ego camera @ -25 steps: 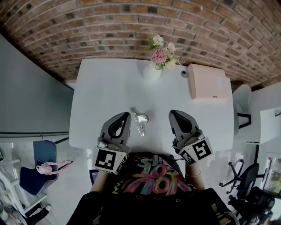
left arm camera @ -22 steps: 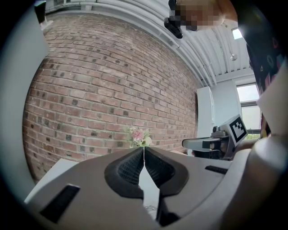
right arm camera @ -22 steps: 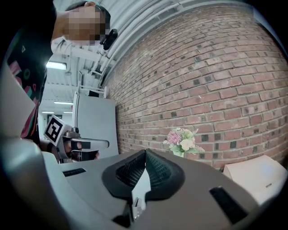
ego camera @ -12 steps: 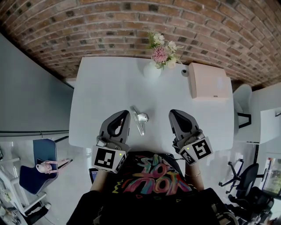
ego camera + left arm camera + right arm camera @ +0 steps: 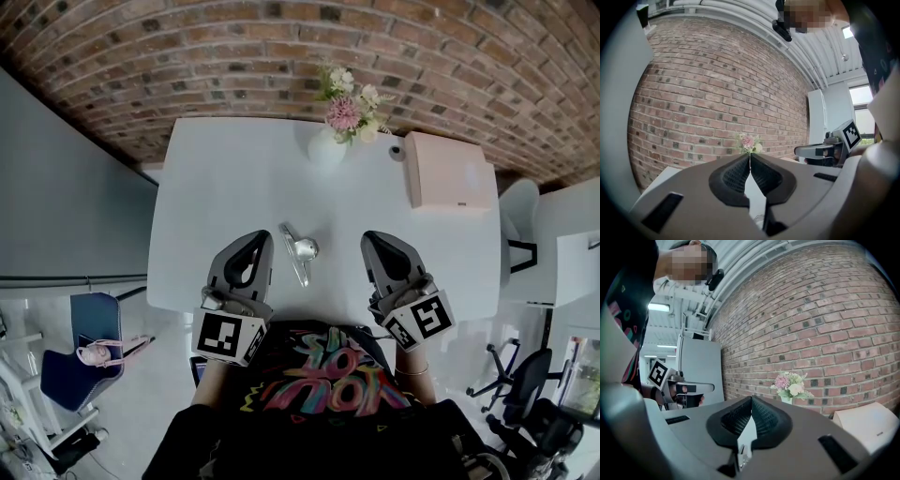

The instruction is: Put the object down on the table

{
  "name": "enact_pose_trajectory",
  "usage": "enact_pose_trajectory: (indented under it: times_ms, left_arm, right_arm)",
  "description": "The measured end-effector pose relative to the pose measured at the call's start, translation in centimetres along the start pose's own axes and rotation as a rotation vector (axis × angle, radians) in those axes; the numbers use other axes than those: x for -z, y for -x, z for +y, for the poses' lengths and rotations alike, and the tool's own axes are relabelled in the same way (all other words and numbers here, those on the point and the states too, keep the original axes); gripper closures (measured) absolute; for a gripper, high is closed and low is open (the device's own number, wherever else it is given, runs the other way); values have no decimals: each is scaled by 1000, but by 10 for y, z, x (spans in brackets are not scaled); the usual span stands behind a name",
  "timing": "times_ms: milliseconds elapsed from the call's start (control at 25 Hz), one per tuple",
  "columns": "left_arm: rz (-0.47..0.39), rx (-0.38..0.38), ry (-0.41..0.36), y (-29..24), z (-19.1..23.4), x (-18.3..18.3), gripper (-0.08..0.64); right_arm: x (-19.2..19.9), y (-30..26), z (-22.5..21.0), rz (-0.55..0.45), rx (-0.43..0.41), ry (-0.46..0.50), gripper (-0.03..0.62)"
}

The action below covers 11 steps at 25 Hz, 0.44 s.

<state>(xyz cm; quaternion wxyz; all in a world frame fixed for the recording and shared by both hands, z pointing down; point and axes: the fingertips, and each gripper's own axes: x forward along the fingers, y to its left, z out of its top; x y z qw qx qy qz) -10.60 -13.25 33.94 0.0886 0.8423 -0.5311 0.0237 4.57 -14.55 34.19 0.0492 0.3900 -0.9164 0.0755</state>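
Nothing's really budged in the last second: both grippers sit where they were, and the metal piece lies on the same spot. Biggest first, the brick wall (image 5: 187, 56) runs behind the white table (image 5: 225, 187). On the table's far right corner sits a pale pink box (image 5: 445, 173) (looks closed, contents don't show). The left gripper (image 5: 260, 236) and right gripper (image 5: 370, 239) rest side by side over the near edge, each with its jaws pressed together and nothing between them. At the far edge stands a white vase (image 5: 324, 150) holding pink and cream flowers (image 5: 349, 105). The shiny metal object (image 5: 300, 253) lies flat on the table between the two grippers, nearer the left one, touching neither.
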Motion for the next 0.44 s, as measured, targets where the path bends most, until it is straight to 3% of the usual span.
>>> enact_pose_trajectory:
  times_ms: [440]
  left_arm:
    - [-19, 20, -5, 1, 0, -5, 532]
  right_arm:
    - [-2, 1, 2, -9, -5, 1, 575]
